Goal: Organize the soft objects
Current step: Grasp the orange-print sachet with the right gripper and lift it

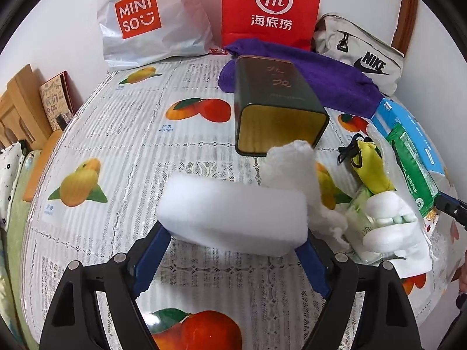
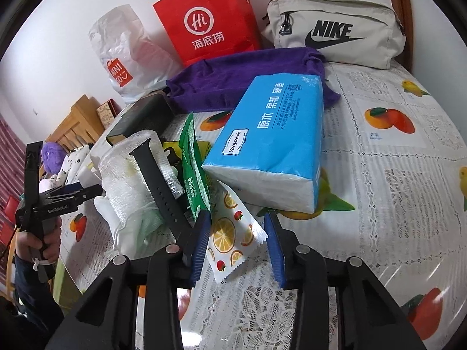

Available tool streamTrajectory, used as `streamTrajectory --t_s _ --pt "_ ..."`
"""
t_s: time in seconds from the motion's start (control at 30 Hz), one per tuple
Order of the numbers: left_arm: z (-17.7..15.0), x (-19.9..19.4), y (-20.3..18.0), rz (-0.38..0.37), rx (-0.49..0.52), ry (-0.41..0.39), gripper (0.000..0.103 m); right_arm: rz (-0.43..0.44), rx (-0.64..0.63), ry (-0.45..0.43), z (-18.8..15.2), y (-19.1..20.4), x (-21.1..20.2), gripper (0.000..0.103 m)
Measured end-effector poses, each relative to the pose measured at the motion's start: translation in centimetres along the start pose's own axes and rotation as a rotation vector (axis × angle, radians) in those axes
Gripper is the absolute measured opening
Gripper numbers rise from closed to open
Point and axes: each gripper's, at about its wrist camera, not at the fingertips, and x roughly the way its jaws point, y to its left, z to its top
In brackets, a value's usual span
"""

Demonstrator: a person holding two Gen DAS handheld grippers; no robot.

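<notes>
My left gripper (image 1: 233,233) is shut on a white sponge block (image 1: 233,213) and holds it above the fruit-print tablecloth (image 1: 116,151). Ahead stands an open dark green tin (image 1: 277,108), lying on its side. A white fluffy cloth (image 1: 294,166) lies just right of the sponge. My right gripper (image 2: 238,221) is open around the corner of a fruit-print packet (image 2: 230,233) without pinching it. A blue tissue pack (image 2: 271,143), a green packet (image 2: 194,163), a black watch strap (image 2: 157,183) and white mesh foam (image 2: 128,175) lie just beyond.
A purple towel (image 1: 315,75), a red paper bag (image 1: 271,8), a white Miniso bag (image 1: 146,20) and a beige Nike pouch (image 1: 364,52) stand at the back. A yellow pouch (image 1: 370,163) and white gloves (image 1: 388,221) lie to the right. Wooden chair (image 1: 17,108) at left.
</notes>
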Motion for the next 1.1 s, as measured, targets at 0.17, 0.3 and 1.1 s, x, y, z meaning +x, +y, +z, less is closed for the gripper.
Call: streamTrajectory --t_s 0.17,0.3,1.1 --pt "-0.3 -0.5 0.2 -0.006 0.002 -0.011 0.081 -0.016 -0.020 0.027 0.1 0.0 0.5 0.038" --pt "-0.4 -0.2 0.2 -0.005 -0.002 0.003 0.081 -0.002 -0.007 0.055 -0.2 -0.4 0.8 0.041" --pt "-0.9 -0.1 -0.3 0.021 -0.005 0.035 0.081 -0.155 -0.473 0.041 -2.6 2.9 2.6 0.077"
